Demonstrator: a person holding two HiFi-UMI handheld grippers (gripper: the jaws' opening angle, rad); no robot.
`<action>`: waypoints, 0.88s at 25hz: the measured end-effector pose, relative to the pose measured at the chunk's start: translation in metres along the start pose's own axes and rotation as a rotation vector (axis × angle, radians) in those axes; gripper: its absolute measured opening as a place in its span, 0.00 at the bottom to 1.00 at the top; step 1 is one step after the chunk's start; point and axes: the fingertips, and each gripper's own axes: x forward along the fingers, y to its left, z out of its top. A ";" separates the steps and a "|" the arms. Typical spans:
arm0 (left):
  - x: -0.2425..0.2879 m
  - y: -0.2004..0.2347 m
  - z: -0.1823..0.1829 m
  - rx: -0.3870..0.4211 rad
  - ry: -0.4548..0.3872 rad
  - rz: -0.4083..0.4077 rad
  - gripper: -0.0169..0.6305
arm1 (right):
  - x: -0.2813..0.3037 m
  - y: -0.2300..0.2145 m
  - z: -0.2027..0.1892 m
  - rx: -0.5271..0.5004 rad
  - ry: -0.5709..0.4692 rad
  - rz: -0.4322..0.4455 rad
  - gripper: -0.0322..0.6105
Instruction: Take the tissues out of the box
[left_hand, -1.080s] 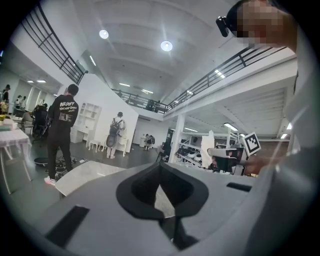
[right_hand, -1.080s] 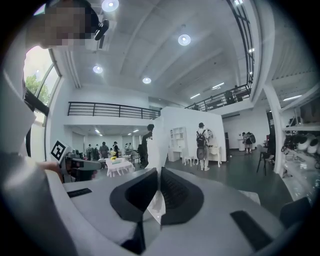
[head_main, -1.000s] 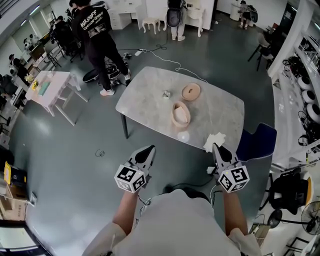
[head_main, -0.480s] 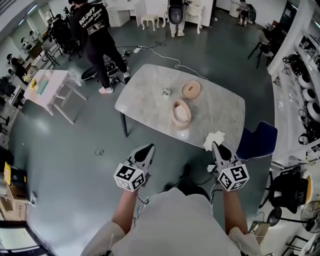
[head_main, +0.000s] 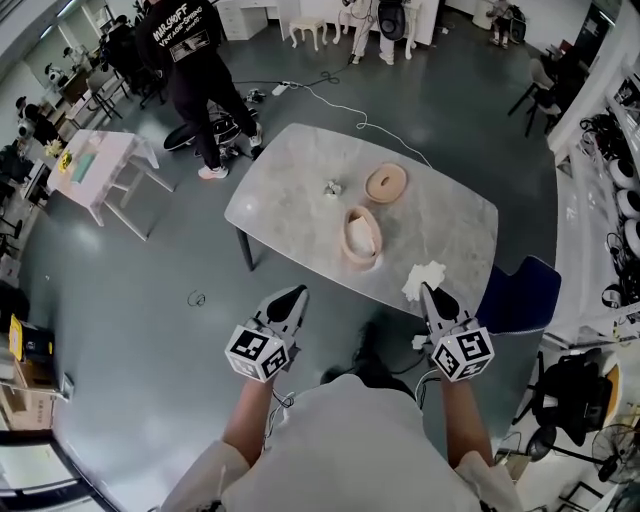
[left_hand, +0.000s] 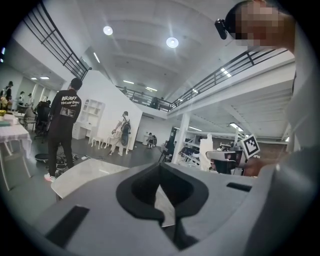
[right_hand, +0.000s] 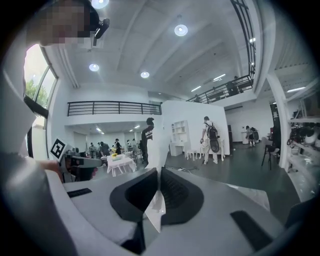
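- R side: right gripper has its claw pressed together, pinching a white tissue. In the right gripper view the sheet sits btwn the dark pads, a strip sticking up past the tips and a corner hanging below.
- In the head view the tissue is crumpled and sits at 12 o'clock of the R claw tip. It overlaps the near R edge of the table. Can't tell whether it touches the top.
- L side: left gripper has its claw pressed together at the tips w/ nothing pinched. The left gripper view shows only pale table surface through the slot below the tips. It's held off the table's near edge, at 9 o'clock of the R unit and well apart from it.
- Oval wooden box sits on the table near centre, at 11 o'clock of the R claw and apart from it. It's open on top, w/ tissues in box showing white inside.
- Round wooden lid lies flat at 1 o'clock of the box, near but not touching.
- Small item at 11 o'clock of the box; too small to ID.
- Blue chair at 3 o'clock of the R claw, by the table's R end.
- Person in black stands at 10 o'clock of the table, back to the camera. A pale side table is at 9 o'clock of it.
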 end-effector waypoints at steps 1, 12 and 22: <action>0.008 0.002 0.000 -0.002 0.003 0.003 0.04 | 0.007 -0.007 0.000 0.004 0.006 0.004 0.11; 0.096 0.032 0.008 -0.003 0.036 0.074 0.04 | 0.088 -0.081 -0.006 0.030 0.076 0.104 0.11; 0.164 0.059 0.000 -0.039 0.063 0.177 0.04 | 0.170 -0.132 -0.043 0.063 0.206 0.253 0.11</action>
